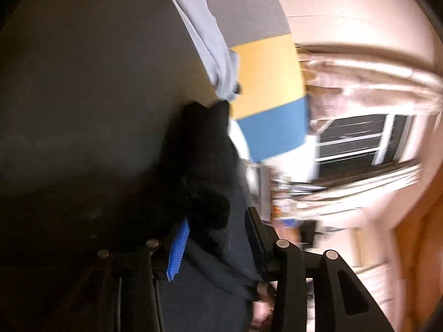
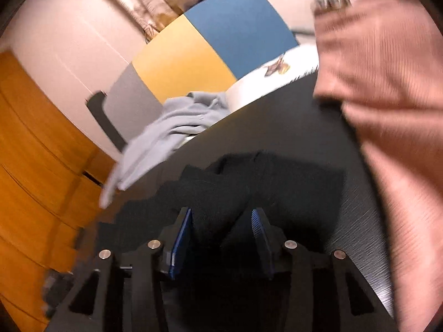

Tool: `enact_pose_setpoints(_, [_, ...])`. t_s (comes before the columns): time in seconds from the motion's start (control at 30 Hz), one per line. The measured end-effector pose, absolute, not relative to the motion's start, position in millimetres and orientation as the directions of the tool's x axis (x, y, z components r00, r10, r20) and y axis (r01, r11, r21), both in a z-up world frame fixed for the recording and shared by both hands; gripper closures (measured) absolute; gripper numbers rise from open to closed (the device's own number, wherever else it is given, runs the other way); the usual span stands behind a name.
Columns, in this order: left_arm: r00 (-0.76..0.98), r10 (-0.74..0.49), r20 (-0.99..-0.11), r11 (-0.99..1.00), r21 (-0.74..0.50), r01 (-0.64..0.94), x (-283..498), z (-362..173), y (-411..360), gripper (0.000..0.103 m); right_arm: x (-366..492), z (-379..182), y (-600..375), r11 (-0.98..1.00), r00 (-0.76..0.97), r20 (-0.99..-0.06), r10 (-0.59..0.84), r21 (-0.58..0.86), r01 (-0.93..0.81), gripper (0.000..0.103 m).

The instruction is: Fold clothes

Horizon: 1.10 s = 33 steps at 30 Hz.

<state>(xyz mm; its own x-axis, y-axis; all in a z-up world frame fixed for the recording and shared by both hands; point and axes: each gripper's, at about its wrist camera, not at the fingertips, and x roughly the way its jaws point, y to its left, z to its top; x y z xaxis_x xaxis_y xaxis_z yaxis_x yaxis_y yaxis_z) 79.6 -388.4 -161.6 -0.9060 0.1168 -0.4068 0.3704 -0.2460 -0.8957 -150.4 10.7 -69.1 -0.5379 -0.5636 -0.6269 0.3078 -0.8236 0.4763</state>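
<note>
The right gripper (image 2: 221, 238) holds its jaws apart with black cloth (image 2: 249, 182) bunched between them on the dark table (image 2: 318, 127). The left gripper (image 1: 218, 238) also has the black cloth between its jaws; I cannot tell whether it clamps. A pink garment (image 2: 387, 88) hangs at right. Farther off lies a grey garment (image 2: 177, 121) beside a tri-coloured panel (image 2: 193, 61).
</note>
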Motion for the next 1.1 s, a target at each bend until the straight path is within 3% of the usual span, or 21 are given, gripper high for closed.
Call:
enact_pose_setpoints(0.1, [-0.875, 0.096, -0.474, -0.299, -0.852, 0.429, 83.5, -161.7, -388.3, 0.075, -147.6, -68.6, 21.6, -0.888, -0.581, -0.675, -0.455, 0.387, 0.246, 0.057])
enact_pose_setpoints(0.3, [-0.862, 0.090, -0.499, -0.357, -0.824, 0.440, 101.2, -153.3, -386.7, 0.072, -121.0, -73.2, 69.1, -0.895, -0.623, -0.670, -0.405, 0.431, 0.119, 0.057])
enact_pose_setpoints(0.4, [-0.885, 0.084, -0.459, -0.365, -0.840, 0.401, 109.0, -141.3, -384.4, 0.070, -111.6, -61.7, 70.8, -0.860, -0.625, -0.622, -0.472, 0.481, 0.171, 0.052])
enact_pose_setpoints(0.53, [-0.908, 0.069, -0.412, -0.456, -0.823, 0.339, 94.0, -108.9, -379.8, 0.068, -99.6, -31.0, 54.7, -0.865, -0.665, -0.569, -0.484, 0.425, 0.266, 0.050])
enact_pose_setpoints(0.63, [-0.903, 0.083, -0.422, -0.515, -0.794, 0.323, 61.1, -94.2, -378.3, 0.067, -101.8, -20.8, 25.3, -0.845, -0.601, -0.594, -0.535, 0.379, 0.378, 0.040])
enact_pose_setpoints(0.8, [-0.813, 0.044, -0.580, -0.629, -0.649, 0.429, 17.1, -105.7, -369.3, 0.067, -111.6, -51.1, -30.9, -0.877, -0.558, -0.710, -0.429, 0.179, 0.446, 0.036])
enact_pose_setpoints(0.83, [-0.776, 0.041, -0.630, -0.636, -0.615, 0.466, 12.9, -116.2, -368.4, 0.069, -110.6, -58.5, -31.7, -0.885, -0.556, -0.727, -0.403, 0.155, 0.438, 0.036])
enact_pose_setpoints(0.97, [-0.783, 0.030, -0.621, -0.657, -0.603, 0.453, 43.2, -136.3, -362.7, 0.092, -95.4, -76.9, -20.9, -0.886, -0.550, -0.730, -0.406, 0.165, 0.434, 0.029])
enact_pose_setpoints(1.1, [-0.791, 0.012, -0.611, -0.647, -0.608, 0.460, 53.6, -137.4, -365.3, 0.095, -94.4, -81.9, -24.2, -0.857, -0.514, -0.735, -0.443, 0.178, 0.484, 0.007])
